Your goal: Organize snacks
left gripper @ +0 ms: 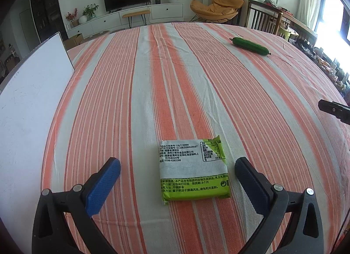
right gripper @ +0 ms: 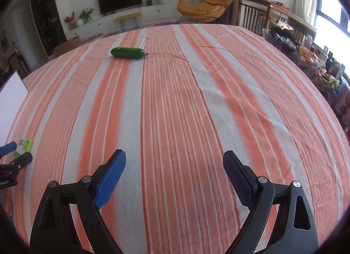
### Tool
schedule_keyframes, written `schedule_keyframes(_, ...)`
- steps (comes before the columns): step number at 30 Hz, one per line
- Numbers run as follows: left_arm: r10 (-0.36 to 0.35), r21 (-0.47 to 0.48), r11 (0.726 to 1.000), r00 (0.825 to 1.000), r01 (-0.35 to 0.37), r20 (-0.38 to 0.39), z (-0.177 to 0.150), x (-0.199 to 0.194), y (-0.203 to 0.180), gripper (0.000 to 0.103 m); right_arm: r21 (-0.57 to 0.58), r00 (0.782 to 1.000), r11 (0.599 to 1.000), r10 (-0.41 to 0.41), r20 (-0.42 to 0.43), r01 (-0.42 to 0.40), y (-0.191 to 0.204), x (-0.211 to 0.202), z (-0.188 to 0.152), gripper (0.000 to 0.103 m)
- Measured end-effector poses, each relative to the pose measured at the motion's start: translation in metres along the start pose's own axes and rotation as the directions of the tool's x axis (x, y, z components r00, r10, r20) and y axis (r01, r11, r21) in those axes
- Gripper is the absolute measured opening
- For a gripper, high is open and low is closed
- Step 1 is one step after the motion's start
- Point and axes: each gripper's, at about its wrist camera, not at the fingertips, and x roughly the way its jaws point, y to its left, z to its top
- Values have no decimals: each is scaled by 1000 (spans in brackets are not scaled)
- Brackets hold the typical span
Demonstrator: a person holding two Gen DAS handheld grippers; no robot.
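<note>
The green-and-white snack packet [left gripper: 193, 171] lay flat on the striped counter [left gripper: 175, 89], between the left gripper [left gripper: 177, 171] jaws, which stood wide and clear of it. The right gripper [right gripper: 174, 169] jaws were wide and empty; a green sausage [right gripper: 128, 53] lay far ahead of them.
</note>
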Motion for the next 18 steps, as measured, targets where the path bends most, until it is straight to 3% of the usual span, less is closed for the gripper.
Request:
schedule_keyframes(4,-1,0,1000,1000,1,0,1,0,0,103,-88,995,994,56,-82,-63,26,43,56,92)
schedule_keyframes(9,-1,0,1000,1000,1,0,1,0,0,103,-286,998,958,-33,-54,16,77,81,104,91)
schedule_keyframes(12,-1,0,1000,1000,1,0,1,0,0,103,-312,997,950,-53,-50,35,94,99,126,90)
schedule_keyframes(16,-1,0,1000,1000,1,0,1,0,0,103,-314,997,949,-20,-79,-6,105,118,145,88)
schedule_keyframes(18,-1,0,1000,1000,1,0,1,0,0,103,-305,995,952,-11,-99,-20,107,125,149,81)
